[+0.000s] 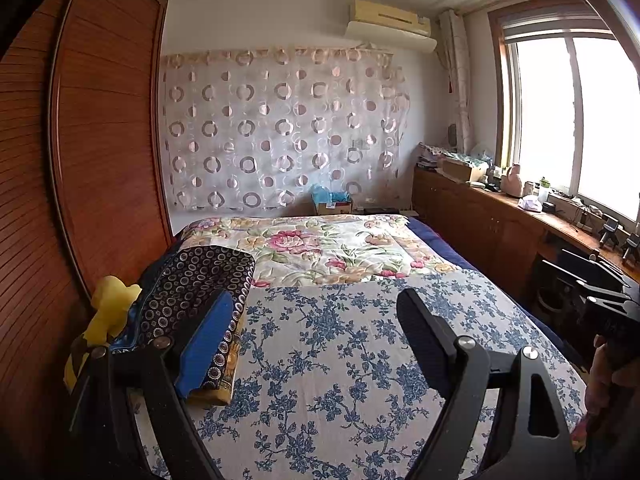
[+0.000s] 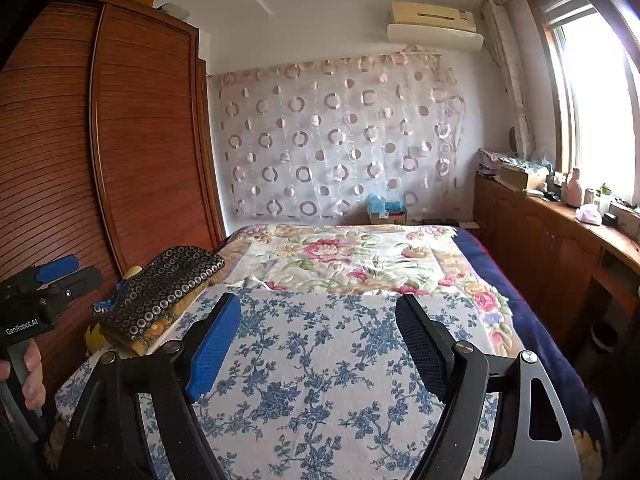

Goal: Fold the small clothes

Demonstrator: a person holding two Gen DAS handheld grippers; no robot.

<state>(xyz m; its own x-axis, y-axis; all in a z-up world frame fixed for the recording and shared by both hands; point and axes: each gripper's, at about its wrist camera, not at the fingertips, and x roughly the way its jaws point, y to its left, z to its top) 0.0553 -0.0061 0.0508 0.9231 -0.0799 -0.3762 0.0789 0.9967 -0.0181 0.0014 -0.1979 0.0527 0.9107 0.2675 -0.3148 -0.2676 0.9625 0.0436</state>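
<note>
Both grippers, left (image 1: 316, 320) & right (image 2: 318, 324), spread wide w/ nothing held, hovering over blue-floral sheet (image 2: 320, 380); folded dark ring-print cloth (image 1: 196, 280) sits at left edge.

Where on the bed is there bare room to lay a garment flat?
The blue-flowered sheet lies bare ahead of both open grippers, left gripper and right gripper, bordered beyond by the pink-flowered quilt. The wardrobe-side edge is crowded: a folded dark ring-patterned cloth and a yellow item.
</note>
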